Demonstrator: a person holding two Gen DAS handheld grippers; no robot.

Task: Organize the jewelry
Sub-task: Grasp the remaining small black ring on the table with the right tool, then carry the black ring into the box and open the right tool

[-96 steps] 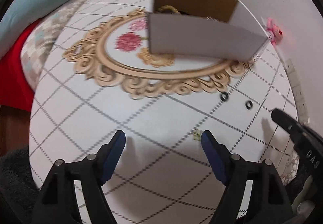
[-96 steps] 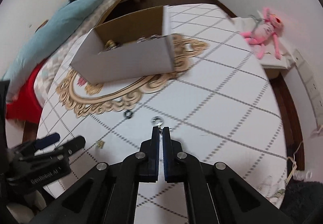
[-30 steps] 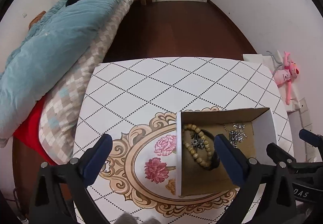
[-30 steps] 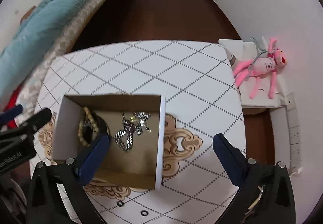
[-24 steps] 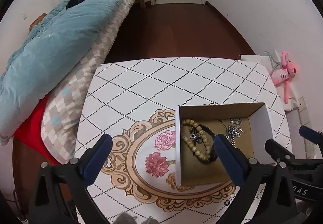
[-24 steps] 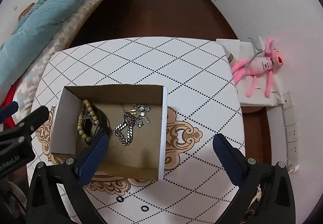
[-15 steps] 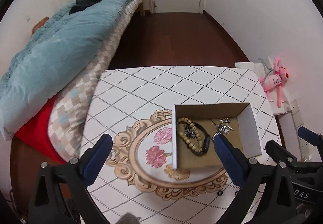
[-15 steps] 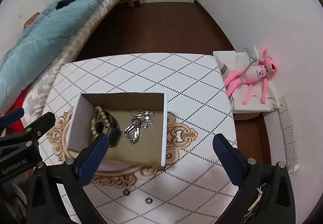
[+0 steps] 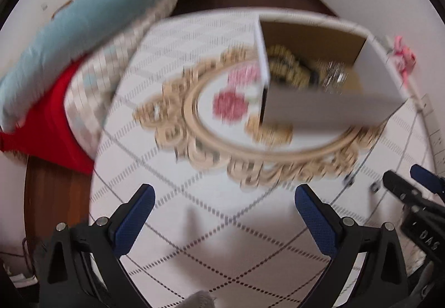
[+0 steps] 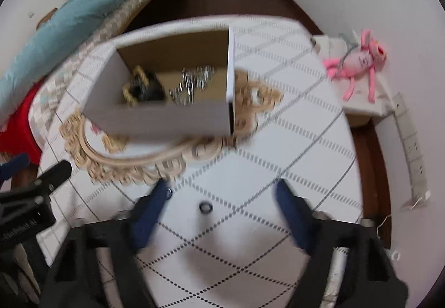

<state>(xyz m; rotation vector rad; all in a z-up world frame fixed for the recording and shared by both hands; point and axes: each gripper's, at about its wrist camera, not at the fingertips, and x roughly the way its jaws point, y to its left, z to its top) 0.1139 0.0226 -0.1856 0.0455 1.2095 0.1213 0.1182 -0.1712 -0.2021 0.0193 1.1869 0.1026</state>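
Your left gripper [image 9: 222, 208] hangs low over the worktop, jaws spread wide, empty. Your right gripper [image 10: 222, 202] alongside, jaws likewise wide, empty.
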